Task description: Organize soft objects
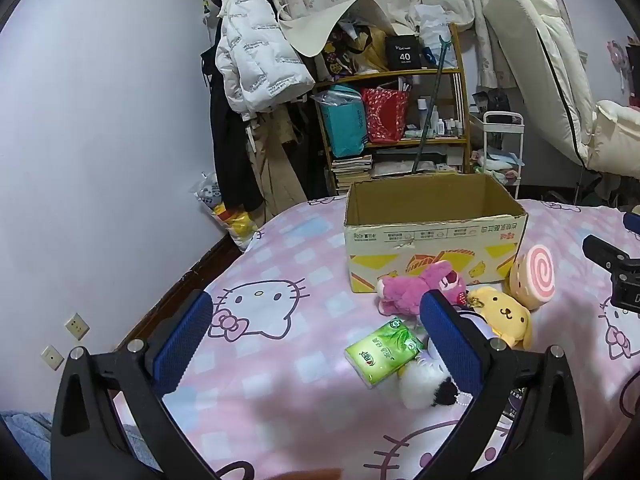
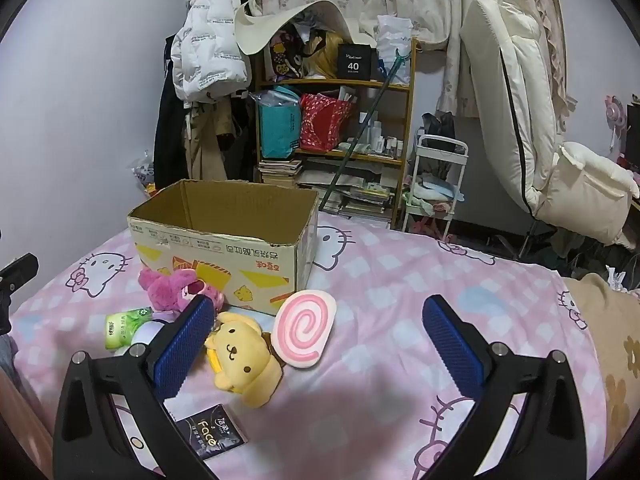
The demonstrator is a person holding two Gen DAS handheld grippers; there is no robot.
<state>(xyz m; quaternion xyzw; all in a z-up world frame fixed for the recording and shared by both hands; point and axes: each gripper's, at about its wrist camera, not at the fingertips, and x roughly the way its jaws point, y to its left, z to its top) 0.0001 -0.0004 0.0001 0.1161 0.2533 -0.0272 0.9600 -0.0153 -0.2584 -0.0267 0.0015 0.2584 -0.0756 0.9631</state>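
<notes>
An open cardboard box (image 1: 434, 236) (image 2: 224, 232) stands on the pink Hello Kitty bedspread (image 1: 280, 344). In front of it lie a pink plush bear (image 1: 424, 286) (image 2: 176, 284), a yellow plush dog (image 1: 506, 318) (image 2: 244, 360), a pink swirl cushion (image 1: 534, 276) (image 2: 306, 326), a green tissue pack (image 1: 382, 350) (image 2: 122, 326) and a black-and-white plush (image 1: 426, 384). My left gripper (image 1: 316, 324) is open and empty, left of the toys. My right gripper (image 2: 316, 328) is open and empty, with the swirl cushion between its fingers in view.
A dark "Face" tissue pack (image 2: 212, 432) lies near the bed's front. Beyond the bed stand a cluttered wooden shelf (image 1: 400, 120), hanging coats (image 1: 252, 60), a white trolley (image 2: 436, 184) and a cream chair (image 2: 540, 140). The other gripper shows at the right edge (image 1: 616, 276).
</notes>
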